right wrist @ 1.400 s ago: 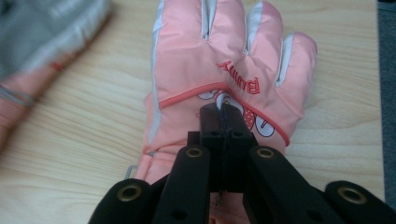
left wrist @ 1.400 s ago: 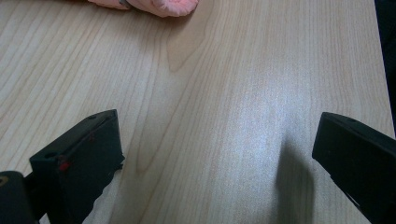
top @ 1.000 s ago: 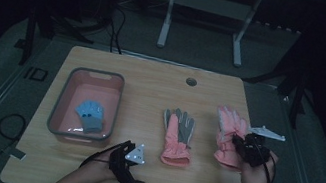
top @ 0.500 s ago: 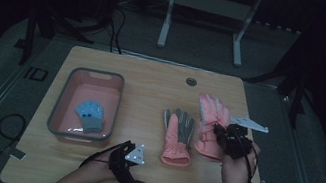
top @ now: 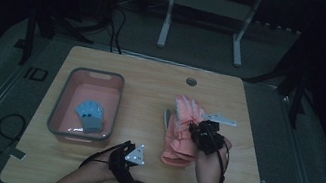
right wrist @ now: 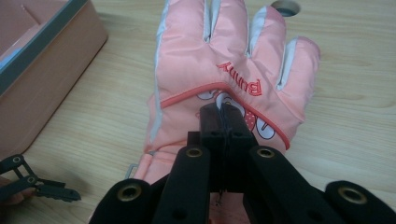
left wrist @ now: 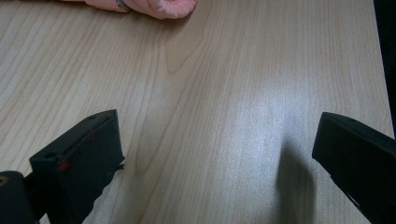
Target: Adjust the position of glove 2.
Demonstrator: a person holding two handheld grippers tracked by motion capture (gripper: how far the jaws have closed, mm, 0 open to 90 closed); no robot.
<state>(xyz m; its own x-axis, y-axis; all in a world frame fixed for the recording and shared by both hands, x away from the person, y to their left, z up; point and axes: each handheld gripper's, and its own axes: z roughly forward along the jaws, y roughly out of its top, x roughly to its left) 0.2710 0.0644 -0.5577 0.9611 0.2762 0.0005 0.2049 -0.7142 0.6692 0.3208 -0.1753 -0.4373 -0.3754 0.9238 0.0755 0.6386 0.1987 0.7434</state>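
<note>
— Fingers of the right gripper are pinched together on the back of the pink glove, just below its embroidered lettering.

— It's carrying that glove over the second pink glove lying mid-bench. I'd line up the cuffs and fingertips before letting go, and lower it flat so it doesn't bunch.

— And the left gripper?

— Its fingers stand wide apart over bare wood near the front edge, holding nothing. A blue glove lies in the pink tub.

Lower pink glove — mostly hidden beneath upper one.
</note>
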